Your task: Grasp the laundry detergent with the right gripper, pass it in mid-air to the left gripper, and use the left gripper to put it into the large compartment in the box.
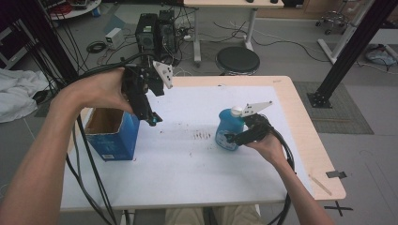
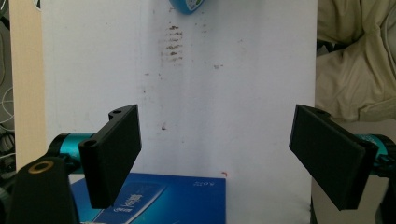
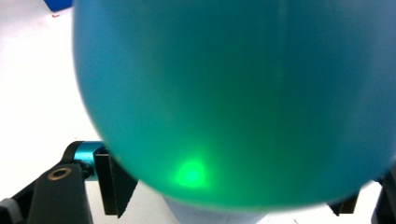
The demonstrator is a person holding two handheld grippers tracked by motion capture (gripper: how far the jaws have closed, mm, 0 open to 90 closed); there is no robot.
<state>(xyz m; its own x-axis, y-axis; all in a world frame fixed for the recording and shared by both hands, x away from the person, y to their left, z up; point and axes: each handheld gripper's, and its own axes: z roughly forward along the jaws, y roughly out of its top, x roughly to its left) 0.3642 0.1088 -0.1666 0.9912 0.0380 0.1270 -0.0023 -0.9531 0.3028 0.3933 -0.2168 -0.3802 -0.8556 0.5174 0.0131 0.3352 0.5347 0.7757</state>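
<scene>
A round blue bottle (image 1: 228, 129) with a white cap stands right of centre on the white mat; its body looms close in the right gripper view (image 3: 233, 93). My right gripper (image 1: 233, 137) is shut on its lower body, one jaw on either side (image 3: 229, 196). An open blue cardboard box (image 1: 112, 136) stands at the table's left edge. My left gripper (image 1: 152, 118) hangs in the air just above and to the right of the box, pointing down. Its jaws stand wide open (image 2: 219, 154) with nothing between them, over the box (image 2: 177, 198) and the mat, with the bottle's bottom (image 2: 187, 4) farther off.
Brown smudges (image 1: 202, 136) mark the white mat (image 1: 187, 168) between box and bottle. The wooden table rim (image 1: 305, 126) shows at the right. Behind the table stand a black stool (image 1: 237, 60) and computer towers (image 1: 155, 30). Cables trail from both grippers.
</scene>
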